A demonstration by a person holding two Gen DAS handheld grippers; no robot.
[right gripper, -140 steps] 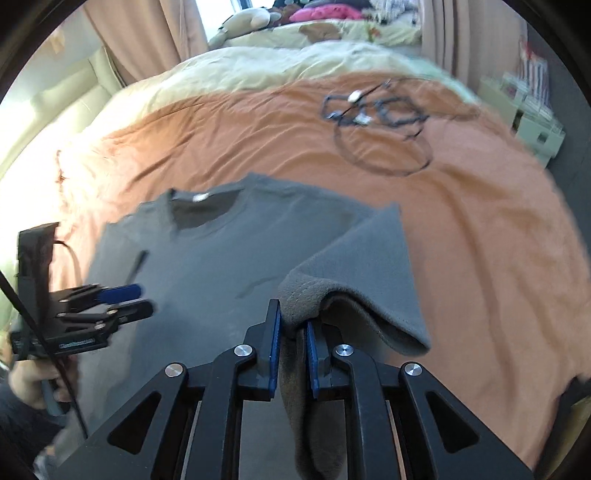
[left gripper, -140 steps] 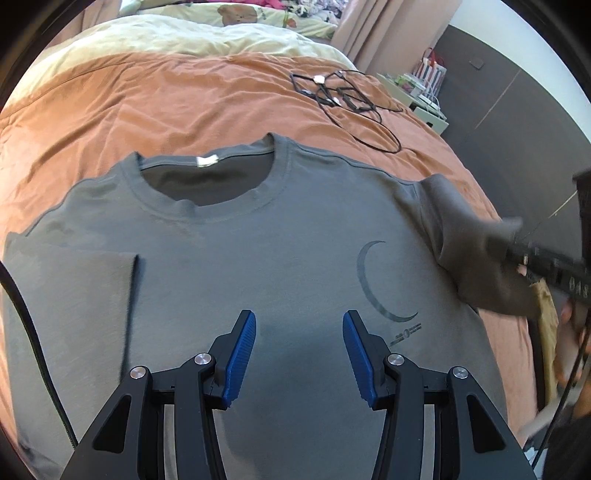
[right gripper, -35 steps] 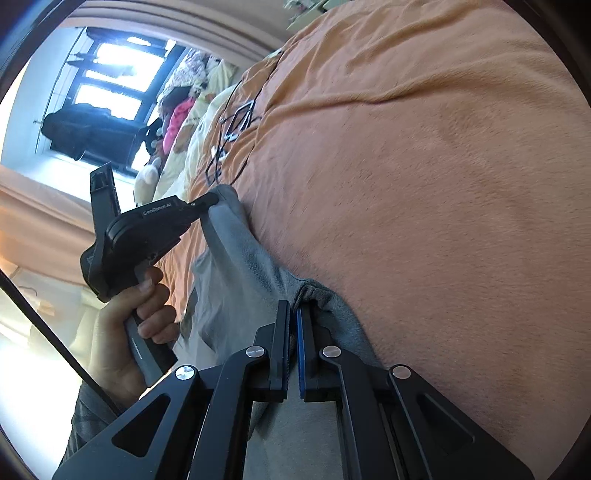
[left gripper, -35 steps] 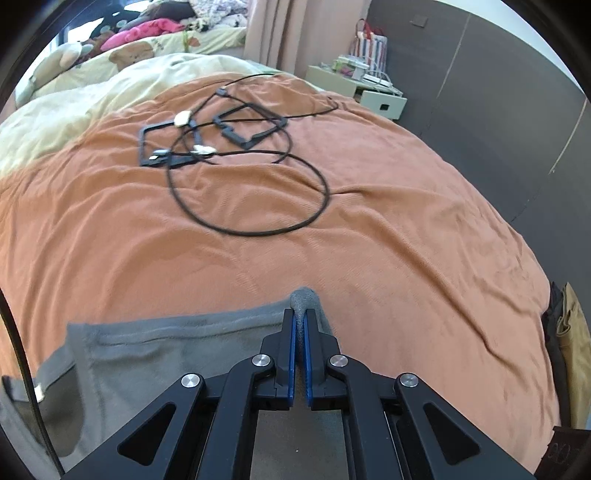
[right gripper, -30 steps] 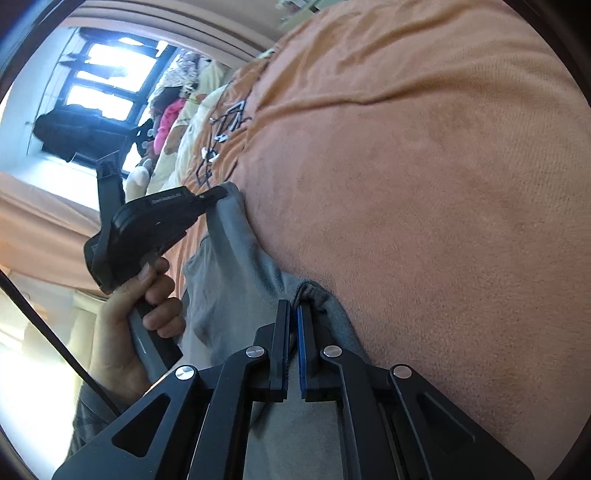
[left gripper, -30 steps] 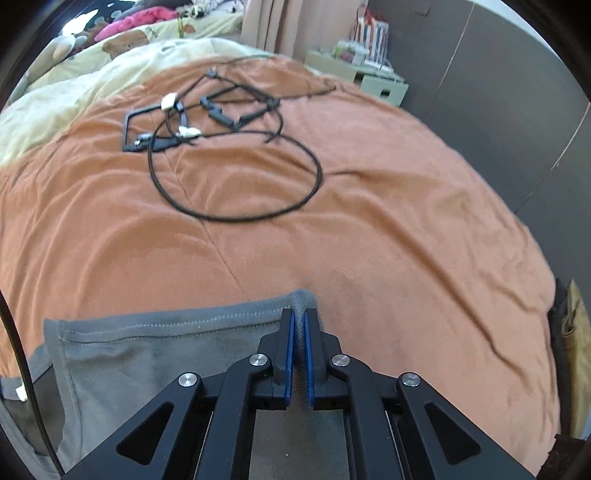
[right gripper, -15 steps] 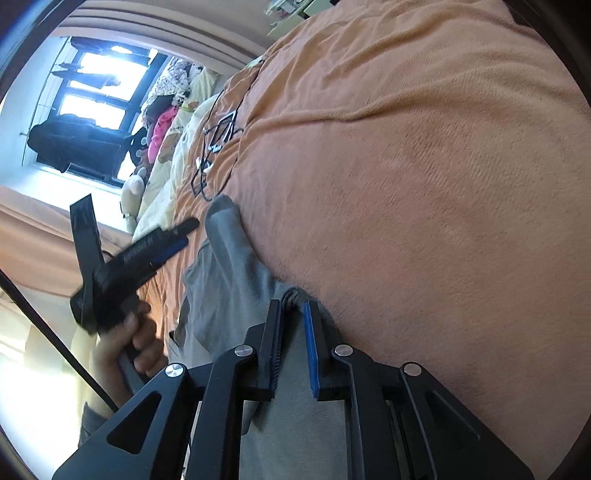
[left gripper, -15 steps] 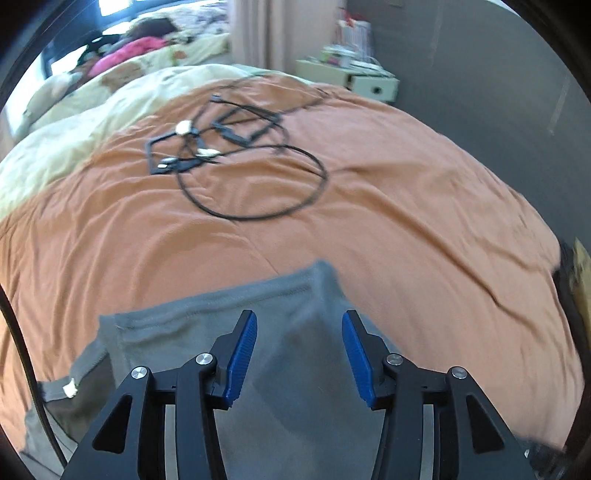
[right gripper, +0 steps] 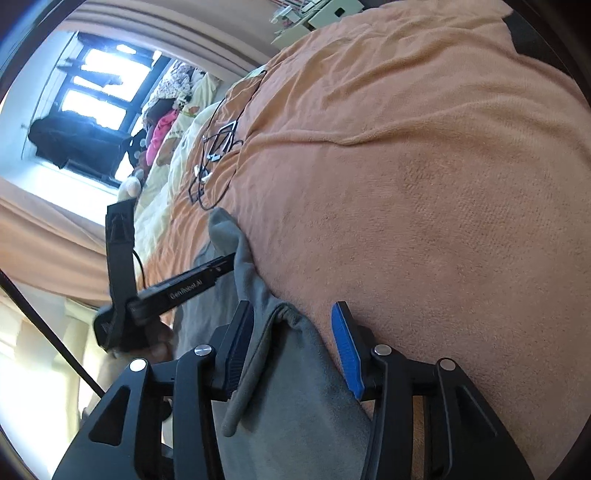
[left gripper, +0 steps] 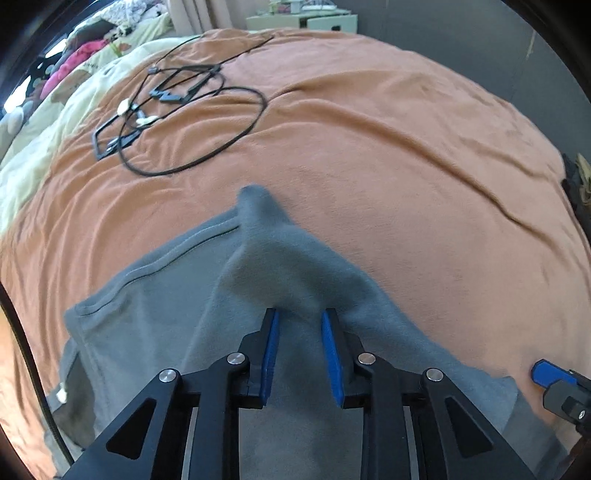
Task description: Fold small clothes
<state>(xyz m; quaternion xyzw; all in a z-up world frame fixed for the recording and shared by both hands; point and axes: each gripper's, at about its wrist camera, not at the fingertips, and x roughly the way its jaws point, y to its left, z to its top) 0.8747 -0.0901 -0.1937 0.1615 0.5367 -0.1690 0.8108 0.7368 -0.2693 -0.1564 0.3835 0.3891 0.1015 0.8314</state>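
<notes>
The left gripper (left gripper: pixel 300 332) hovers over the grey shirt (left gripper: pixel 192 317), its blue pads apart and closing, a raised ridge of cloth just ahead of them and not pinched. The right gripper (right gripper: pixel 291 332) has its jaws opening, with the shirt's hem corner (right gripper: pixel 291 314) lying loose between the pads, seemingly untouched, though the blur makes contact hard to judge. The shirt lies folded on the near part of an orange blanket (left gripper: pixel 388 155), its stitched edge (left gripper: pixel 166 258) running up to a peaked corner (left gripper: pixel 255 195). Farther off, well apart from the shirt, a tangle of black cables (left gripper: pixel 177 110) rests on the blanket. To the right of the shirt the blanket is wrinkled but bare. Beyond it are a pale yellow quilt (left gripper: pixel 33 147) and a heap of bright clothes (left gripper: pixel 66 66). A white bedside cabinet (left gripper: pixel 303 18) stands against a dark wall, and the right wrist view shows a bright window (right gripper: pixel 99 81).
</notes>
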